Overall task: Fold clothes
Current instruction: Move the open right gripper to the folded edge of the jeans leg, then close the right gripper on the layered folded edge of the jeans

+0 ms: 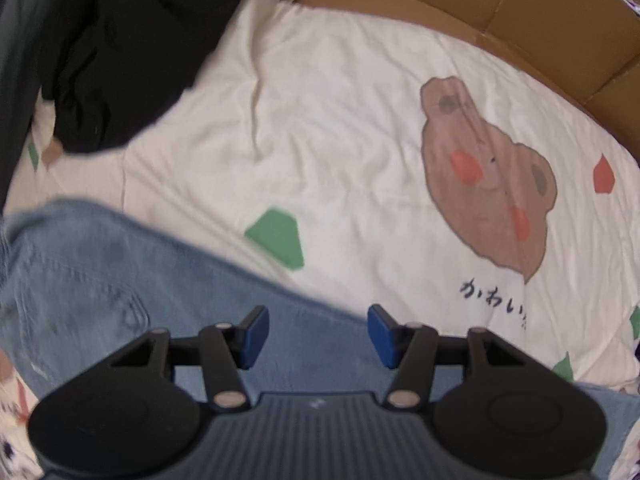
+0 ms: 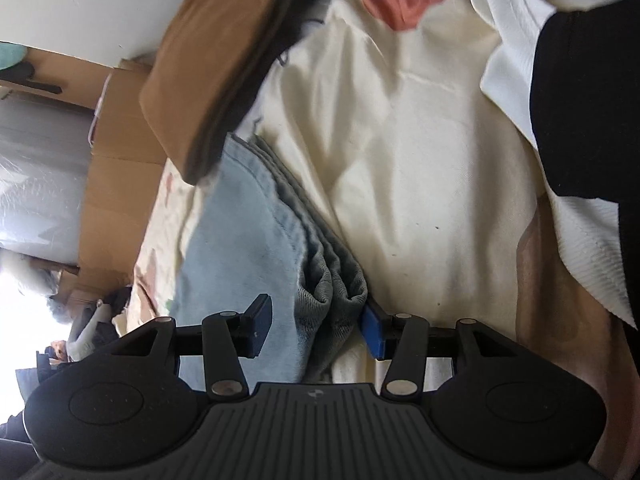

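Observation:
Light-blue jeans (image 1: 120, 280) lie on a cream bedsheet (image 1: 320, 120) printed with a brown bear and coloured shapes. My left gripper (image 1: 318, 332) points down over the jeans' edge, jaws open, with denim below them and nothing pinched. In the right wrist view the jeans (image 2: 248, 232) lie folded, their layered edge bunched up between the jaws of my right gripper (image 2: 316, 328). The right blue pad (image 2: 374, 332) touches that bunched edge. The left pad (image 2: 260, 320) hovers over flat denim, so the jaws stand open around the fold.
A black garment (image 1: 120, 60) lies at the sheet's far left corner. Flattened cardboard (image 1: 520, 12) borders the bed. A tan-brown folded garment (image 2: 208, 72), a pink cloth (image 2: 408, 0) and a white ribbed cloth (image 2: 512, 40) lie beyond the jeans. A person's black sleeve (image 2: 588, 100) is at right, cardboard boxes (image 2: 112, 184) at left.

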A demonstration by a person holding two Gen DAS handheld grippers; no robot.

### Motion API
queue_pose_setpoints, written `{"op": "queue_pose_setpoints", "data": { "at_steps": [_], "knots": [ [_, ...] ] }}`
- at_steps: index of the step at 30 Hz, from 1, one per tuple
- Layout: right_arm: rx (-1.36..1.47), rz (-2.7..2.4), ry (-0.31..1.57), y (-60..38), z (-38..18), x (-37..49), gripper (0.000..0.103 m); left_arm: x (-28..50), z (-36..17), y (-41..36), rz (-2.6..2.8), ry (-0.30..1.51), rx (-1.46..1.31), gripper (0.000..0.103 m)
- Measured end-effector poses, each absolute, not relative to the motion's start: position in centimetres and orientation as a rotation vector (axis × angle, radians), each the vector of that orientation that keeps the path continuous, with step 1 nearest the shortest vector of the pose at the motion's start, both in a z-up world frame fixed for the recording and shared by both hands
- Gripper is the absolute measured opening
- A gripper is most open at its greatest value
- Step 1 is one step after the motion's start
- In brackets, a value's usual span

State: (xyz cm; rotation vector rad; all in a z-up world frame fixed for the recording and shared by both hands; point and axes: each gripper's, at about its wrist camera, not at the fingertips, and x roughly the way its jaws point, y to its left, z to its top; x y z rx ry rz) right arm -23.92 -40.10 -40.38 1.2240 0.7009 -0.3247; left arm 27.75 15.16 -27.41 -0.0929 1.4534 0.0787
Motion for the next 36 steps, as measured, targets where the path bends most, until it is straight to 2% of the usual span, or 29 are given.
{"op": "queue_pose_setpoints", "data": {
  "at_steps": [8, 26, 29, 36],
  "knots": [
    [1.216, -0.197, 0.644, -41.2, -39.2, -23.8, 0.050, 26.0, -29.6, 16.4, 0.122, 1.515, -0.118, 0.058],
    [1.114, -0.159, 0.677, -40.6, -35.0, -23.2, 0.051, 24.9, -30.9, 15.0, 0.097, 1.543, -0.095, 0.058],
    [1.114, -0.146, 0.698, -40.2, -35.9, -22.6, 0.055, 24.9, -31.2, 15.0, 0.099, 1.547, -0.092, 0.058],
    [1.142, -0.141, 0.762, -40.8, -38.8, -21.5, 0.055, 24.8, -31.2, 15.0, 0.099, 1.546, -0.093, 0.058]
  ]
}}
